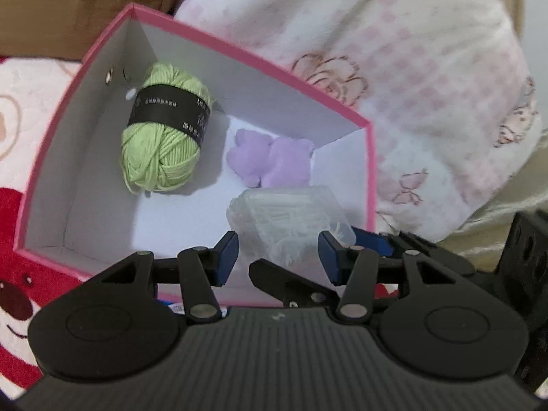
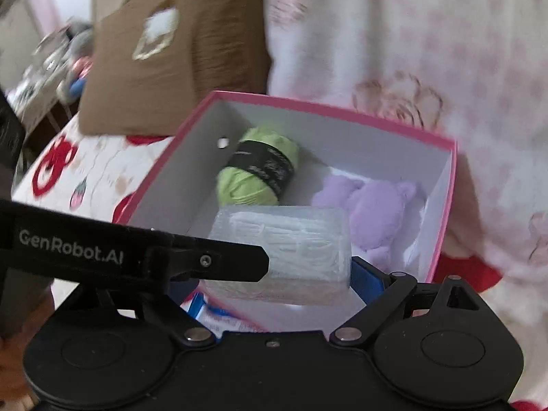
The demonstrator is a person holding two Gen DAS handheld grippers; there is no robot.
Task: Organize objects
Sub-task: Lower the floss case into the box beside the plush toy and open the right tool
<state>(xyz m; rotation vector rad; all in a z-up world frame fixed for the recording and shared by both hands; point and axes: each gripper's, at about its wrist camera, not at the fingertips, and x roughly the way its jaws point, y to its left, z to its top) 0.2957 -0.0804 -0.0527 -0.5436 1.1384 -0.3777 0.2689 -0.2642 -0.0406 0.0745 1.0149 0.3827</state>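
A pink box point(image 1: 246, 55) with a white inside holds a green yarn ball point(image 1: 164, 130) with a black band and a purple plush toy point(image 1: 274, 161). A clear plastic case of cotton swabs point(image 1: 291, 222) hangs over the box's near right part. My right gripper point(image 2: 277, 270) is shut on this clear case point(image 2: 284, 239); its blue pads press the case's sides. My left gripper point(image 1: 278, 257) is open and empty, just over the box's near edge, beside the case. The yarn point(image 2: 257, 171), the plush point(image 2: 373, 212) and the box point(image 2: 441, 205) also show in the right wrist view.
The box sits on a bed with a white and red bear-print blanket point(image 1: 20, 205). A pink flowered quilt point(image 1: 411, 51) lies behind and right. A brown pillow point(image 2: 171, 51) is at the back left. The left gripper's black arm point(image 2: 137, 253) crosses the right wrist view.
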